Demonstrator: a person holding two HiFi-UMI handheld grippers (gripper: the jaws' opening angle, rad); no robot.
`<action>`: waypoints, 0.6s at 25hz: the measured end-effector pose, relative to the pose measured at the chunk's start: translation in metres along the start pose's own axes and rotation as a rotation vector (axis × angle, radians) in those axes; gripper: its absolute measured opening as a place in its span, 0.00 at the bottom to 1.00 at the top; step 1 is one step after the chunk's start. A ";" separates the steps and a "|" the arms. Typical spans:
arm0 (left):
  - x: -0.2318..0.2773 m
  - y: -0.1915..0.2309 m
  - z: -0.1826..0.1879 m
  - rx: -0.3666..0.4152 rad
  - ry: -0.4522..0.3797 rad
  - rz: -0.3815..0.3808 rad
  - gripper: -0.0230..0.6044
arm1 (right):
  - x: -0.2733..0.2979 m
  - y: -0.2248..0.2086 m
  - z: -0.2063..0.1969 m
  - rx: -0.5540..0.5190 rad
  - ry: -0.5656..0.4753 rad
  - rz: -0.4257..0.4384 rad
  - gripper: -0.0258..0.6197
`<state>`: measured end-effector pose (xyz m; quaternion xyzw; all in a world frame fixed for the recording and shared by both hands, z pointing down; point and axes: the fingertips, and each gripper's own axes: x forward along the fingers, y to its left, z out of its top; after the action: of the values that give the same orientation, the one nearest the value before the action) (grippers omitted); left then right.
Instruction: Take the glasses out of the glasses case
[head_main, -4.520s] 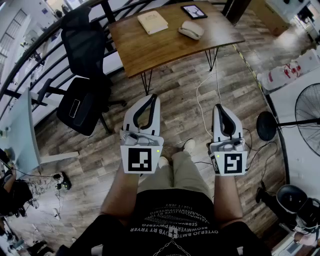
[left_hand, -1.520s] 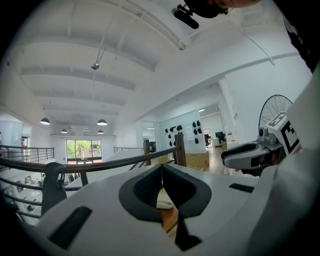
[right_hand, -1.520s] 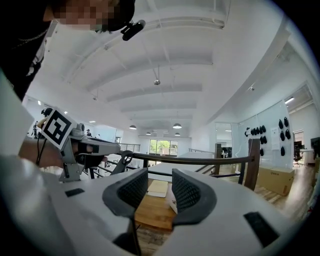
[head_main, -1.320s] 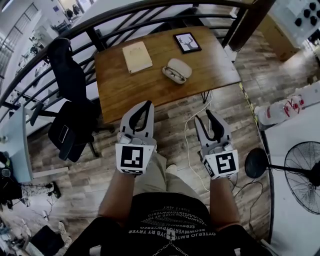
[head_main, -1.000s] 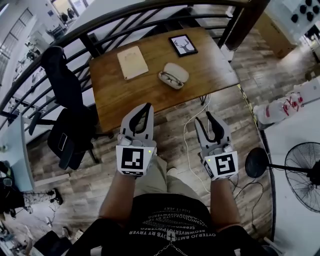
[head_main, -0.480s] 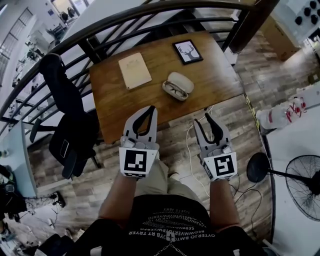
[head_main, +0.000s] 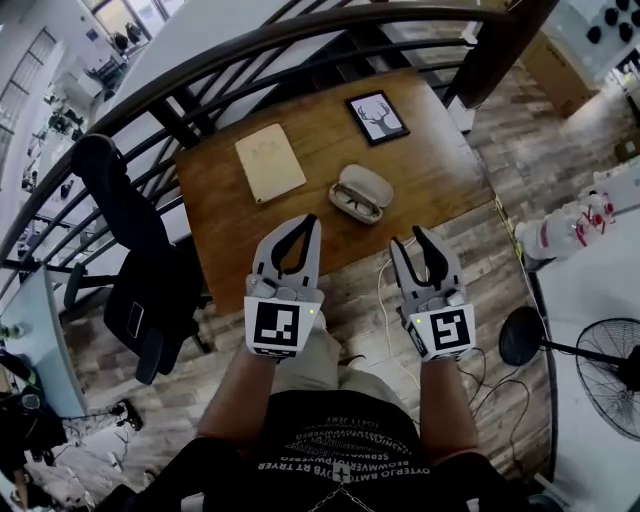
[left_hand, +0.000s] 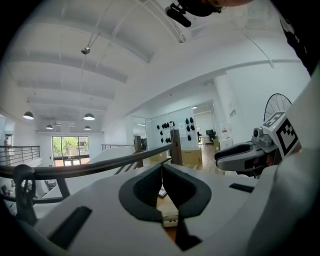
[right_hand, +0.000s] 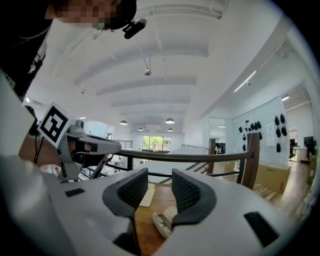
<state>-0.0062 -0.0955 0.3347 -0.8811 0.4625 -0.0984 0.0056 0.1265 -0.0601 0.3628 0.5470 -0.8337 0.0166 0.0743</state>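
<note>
Task not started: glasses case (head_main: 362, 193) lay open on the table (head_main: 440, 170), glasses (head_main: 352, 203) prob. inside, though small in view. Left gripper (head_main: 303, 222) jaws met, empty. Right gripper (head_main: 411, 240) jaws slightly apart, empty. Both were short of the case; reach, grasp & lift-out remained.

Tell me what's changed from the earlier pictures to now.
The person has stepped up to the table, so the left gripper and right gripper are now by its near edge. Nothing was gripped: left jaws together, right jaws apart, both empty. The glasses case, book and framed picture lie where they were.
</note>
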 end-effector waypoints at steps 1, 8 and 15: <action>0.003 0.005 0.001 0.003 -0.002 -0.002 0.08 | 0.005 -0.001 0.001 0.003 -0.001 -0.004 0.26; 0.023 0.039 0.004 0.015 -0.006 -0.016 0.08 | 0.043 -0.002 0.002 0.014 0.010 -0.023 0.25; 0.041 0.071 0.005 0.003 -0.014 -0.037 0.08 | 0.076 -0.001 0.012 0.000 0.012 -0.051 0.25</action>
<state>-0.0402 -0.1701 0.3301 -0.8901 0.4461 -0.0931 0.0083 0.0966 -0.1310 0.3617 0.5680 -0.8190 0.0179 0.0797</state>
